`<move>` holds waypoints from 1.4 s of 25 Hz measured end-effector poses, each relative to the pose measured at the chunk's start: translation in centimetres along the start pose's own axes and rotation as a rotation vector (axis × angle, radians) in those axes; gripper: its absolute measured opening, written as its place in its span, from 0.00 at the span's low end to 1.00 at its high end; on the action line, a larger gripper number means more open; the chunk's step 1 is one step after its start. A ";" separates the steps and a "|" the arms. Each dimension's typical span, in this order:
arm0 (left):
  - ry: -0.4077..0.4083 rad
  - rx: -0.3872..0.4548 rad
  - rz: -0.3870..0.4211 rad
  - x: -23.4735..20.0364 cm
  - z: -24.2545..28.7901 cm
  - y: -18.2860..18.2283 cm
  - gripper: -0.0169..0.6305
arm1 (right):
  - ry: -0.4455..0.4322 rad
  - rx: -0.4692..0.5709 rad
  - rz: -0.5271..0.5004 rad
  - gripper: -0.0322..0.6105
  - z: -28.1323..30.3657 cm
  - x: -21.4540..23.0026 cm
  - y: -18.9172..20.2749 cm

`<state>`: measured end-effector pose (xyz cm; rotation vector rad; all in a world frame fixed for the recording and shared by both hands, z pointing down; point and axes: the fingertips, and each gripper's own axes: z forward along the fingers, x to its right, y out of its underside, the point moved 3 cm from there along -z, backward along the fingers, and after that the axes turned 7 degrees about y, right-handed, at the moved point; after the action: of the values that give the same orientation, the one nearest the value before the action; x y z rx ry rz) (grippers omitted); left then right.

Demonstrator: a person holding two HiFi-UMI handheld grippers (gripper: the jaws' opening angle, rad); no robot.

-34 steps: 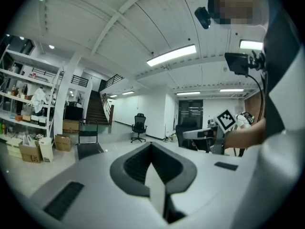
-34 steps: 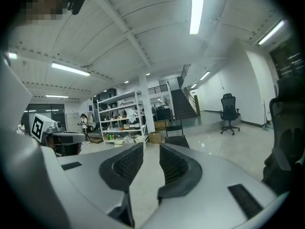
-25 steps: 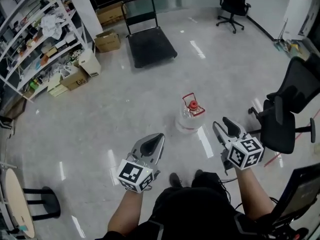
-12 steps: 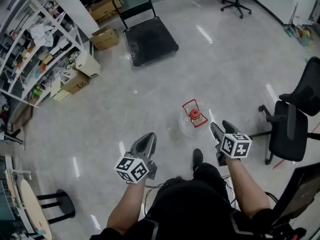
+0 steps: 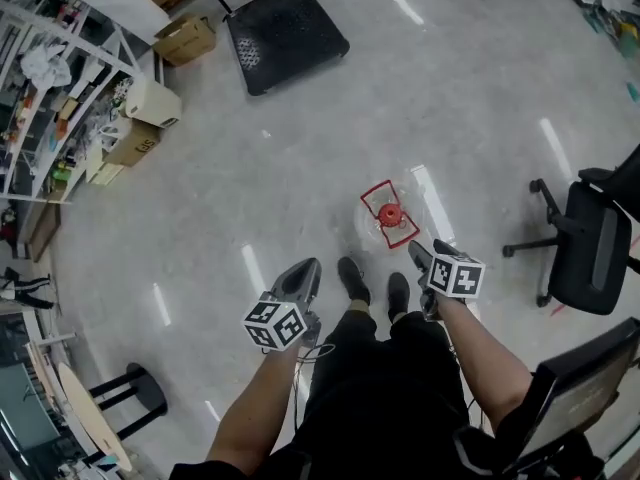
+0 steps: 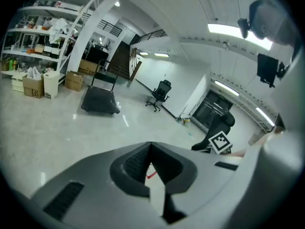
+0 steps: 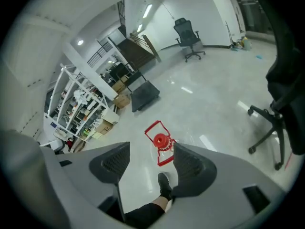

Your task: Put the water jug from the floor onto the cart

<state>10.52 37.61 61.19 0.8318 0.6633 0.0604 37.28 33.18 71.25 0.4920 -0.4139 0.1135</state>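
We're at the reach step: water jug (image 5: 372,230) sits on the floor at 12 o'clock by our feet (image 5: 352,278), cart (image 5: 285,33) far off at 11; R gripper (image 5: 431,254) jaws are opening w/ nothing in them, L gripper (image 5: 304,270) is closed & empty, so next R prob. must go down onto the jug's red top (image 5: 389,214).

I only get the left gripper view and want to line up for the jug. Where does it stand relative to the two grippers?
Observer: The head view shows the water jug upright on the floor, just ahead of the person's shoes. It is nearer the right gripper than the left gripper.
Operator: Is the right one on it yet?
Observer: No. The right gripper view shows its jaws apart and opening, with nothing held. The jug's red cap lies beyond them.
Operator: Anything to grab?
Observer: A red handle frames the cap on top.
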 end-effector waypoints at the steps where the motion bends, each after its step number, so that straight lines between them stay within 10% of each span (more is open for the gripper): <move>1: 0.002 -0.038 -0.003 -0.8 1.1 0.8 0.02 | 0.015 -0.025 0.030 0.46 1.3 0.6 0.6; 10: -0.035 -0.330 -0.175 -8.1 8.0 9.5 0.02 | 0.121 -0.183 0.252 0.46 10.5 5.2 5.1; 15: 0.048 -0.401 -0.135 -8.3 8.8 11.6 0.02 | 0.146 -0.209 0.406 0.46 14.2 7.2 6.5; 20: 0.041 -0.419 -0.185 -9.3 7.2 12.7 0.02 | 0.101 -0.208 0.499 0.45 16.2 6.6 7.5; 24: 0.027 -0.416 -0.205 -10.5 6.4 12.6 0.02 | 0.156 -0.207 0.464 0.25 17.1 6.6 7.6; 29: 0.036 -0.403 -0.203 -10.9 5.6 11.9 0.02 | 0.081 -0.107 0.680 0.18 16.6 6.6 6.4; 35: 0.037 -0.345 -0.215 -10.6 4.6 9.5 0.02 | 0.029 -0.113 0.597 0.18 16.7 5.4 4.0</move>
<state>6.61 37.84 75.62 0.4262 0.7481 -0.0047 35.43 28.67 88.58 0.2425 -0.5260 0.6695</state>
